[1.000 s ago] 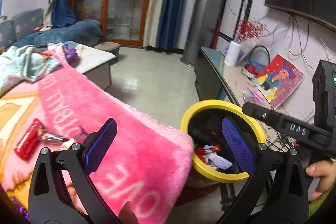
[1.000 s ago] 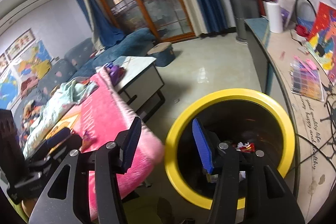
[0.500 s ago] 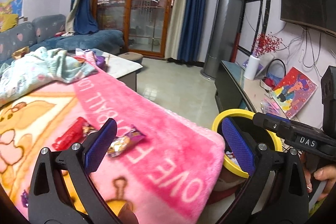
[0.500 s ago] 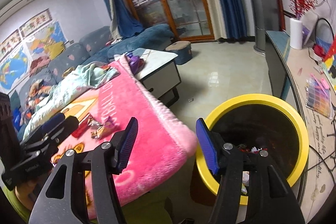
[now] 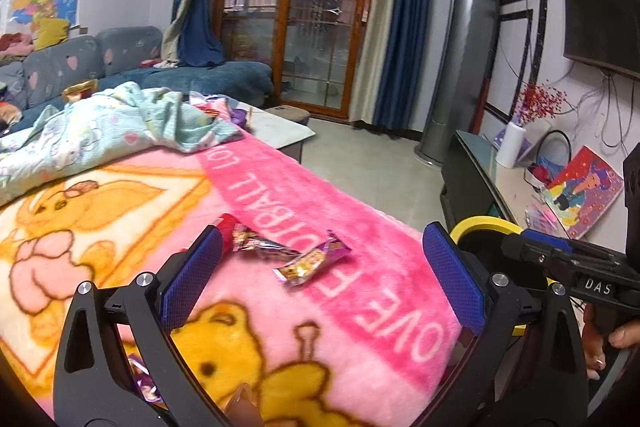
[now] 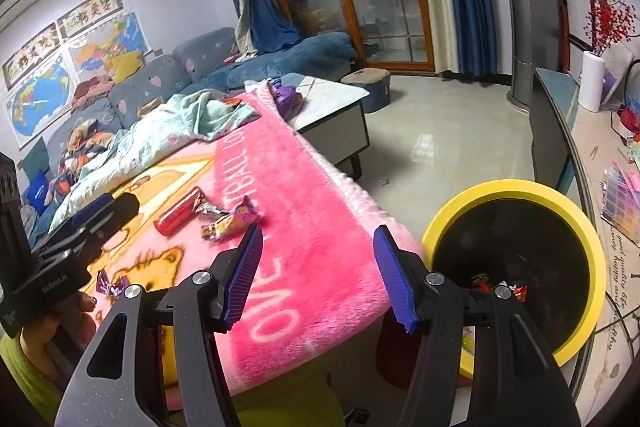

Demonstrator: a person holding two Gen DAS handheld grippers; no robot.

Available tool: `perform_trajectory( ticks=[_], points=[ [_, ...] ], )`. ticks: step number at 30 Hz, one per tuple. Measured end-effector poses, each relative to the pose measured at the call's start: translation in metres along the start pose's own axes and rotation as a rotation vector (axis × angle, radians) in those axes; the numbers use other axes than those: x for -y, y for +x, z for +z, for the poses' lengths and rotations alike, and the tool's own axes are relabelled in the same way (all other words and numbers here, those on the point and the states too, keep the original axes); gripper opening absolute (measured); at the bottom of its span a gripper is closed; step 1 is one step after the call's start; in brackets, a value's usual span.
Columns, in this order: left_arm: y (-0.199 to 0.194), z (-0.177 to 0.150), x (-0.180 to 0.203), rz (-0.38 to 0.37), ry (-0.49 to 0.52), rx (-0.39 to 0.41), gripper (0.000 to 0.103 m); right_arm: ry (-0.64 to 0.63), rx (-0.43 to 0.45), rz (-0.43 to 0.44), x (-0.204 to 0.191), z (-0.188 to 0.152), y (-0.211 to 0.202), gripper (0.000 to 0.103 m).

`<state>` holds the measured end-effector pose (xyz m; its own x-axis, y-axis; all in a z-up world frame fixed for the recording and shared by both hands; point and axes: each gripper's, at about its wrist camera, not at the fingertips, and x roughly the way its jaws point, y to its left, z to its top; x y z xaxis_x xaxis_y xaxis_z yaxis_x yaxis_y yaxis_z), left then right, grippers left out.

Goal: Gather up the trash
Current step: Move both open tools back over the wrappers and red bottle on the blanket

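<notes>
Three wrappers lie close together on the pink blanket (image 5: 360, 227): a red one (image 6: 178, 215), a silver one (image 5: 260, 245) and a purple-gold one (image 5: 312, 261). A small purple wrapper (image 6: 112, 285) lies nearer the blanket's front edge. My left gripper (image 5: 320, 279) is open above the blanket, and the three wrappers lie just beyond its fingertips. My right gripper (image 6: 318, 277) is open and empty over the blanket's corner. The yellow-rimmed bin (image 6: 516, 187) stands just right of it and has trash at its bottom. In the left wrist view the bin (image 5: 486, 225) is mostly hidden.
A pale green quilt (image 5: 100, 131) is bunched at the blanket's far end, in front of a grey sofa (image 6: 168, 79). A white coffee table (image 6: 336, 99) stands beyond the blanket. A low cabinet (image 6: 560, 115) with a vase and papers runs along the right wall. Tiled floor lies between them.
Both views have swung left, away from the bin and over the pink blanket. The wrappers have come into view ahead of both grippers. The right jaws stand slightly wider than one second ago.
</notes>
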<state>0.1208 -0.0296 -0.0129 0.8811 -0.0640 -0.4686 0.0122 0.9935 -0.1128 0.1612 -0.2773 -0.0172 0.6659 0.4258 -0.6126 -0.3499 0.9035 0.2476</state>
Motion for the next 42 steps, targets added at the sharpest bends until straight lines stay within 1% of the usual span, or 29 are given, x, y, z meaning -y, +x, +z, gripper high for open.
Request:
perform_trajectory(
  ticks=[8, 15, 23, 26, 30, 35, 37, 40, 42],
  points=[
    [-0.013, -0.002, -0.031, 0.058, -0.037, 0.006, 0.092, -0.059, -0.035, 0.034, -0.028, -0.003, 0.012, 0.057],
    [-0.023, -0.004, -0.059, 0.108, -0.079, 0.008, 0.092, -0.148, -0.050, 0.073, -0.060, 0.001, 0.024, 0.057],
    [-0.034, -0.008, -0.086, 0.155, -0.111, 0.007, 0.092, -0.204, -0.079, 0.123, -0.100, 0.012, 0.051, 0.057],
    [-0.038, -0.010, -0.093, 0.169, -0.116, 0.004, 0.092, -0.222, -0.101, 0.139, -0.112, 0.010, 0.061, 0.057],
    [-0.040, -0.015, -0.105, 0.193, -0.133, -0.014, 0.092, -0.272, -0.128, 0.140, -0.129, 0.004, 0.075, 0.057],
    [-0.037, -0.027, -0.123, 0.226, -0.164, -0.078, 0.092, -0.319, -0.152, 0.133, -0.144, 0.002, 0.098, 0.057],
    [-0.033, -0.034, -0.129, 0.216, -0.176, -0.119, 0.092, -0.335, -0.165, 0.117, -0.146, 0.004, 0.110, 0.057],
    [-0.027, -0.048, -0.141, 0.183, -0.223, -0.193, 0.092, -0.354, -0.194, 0.096, -0.146, 0.005, 0.129, 0.057],
    [-0.021, -0.057, -0.147, 0.176, -0.244, -0.241, 0.092, -0.368, -0.218, 0.080, -0.146, 0.006, 0.143, 0.057]
  ],
)
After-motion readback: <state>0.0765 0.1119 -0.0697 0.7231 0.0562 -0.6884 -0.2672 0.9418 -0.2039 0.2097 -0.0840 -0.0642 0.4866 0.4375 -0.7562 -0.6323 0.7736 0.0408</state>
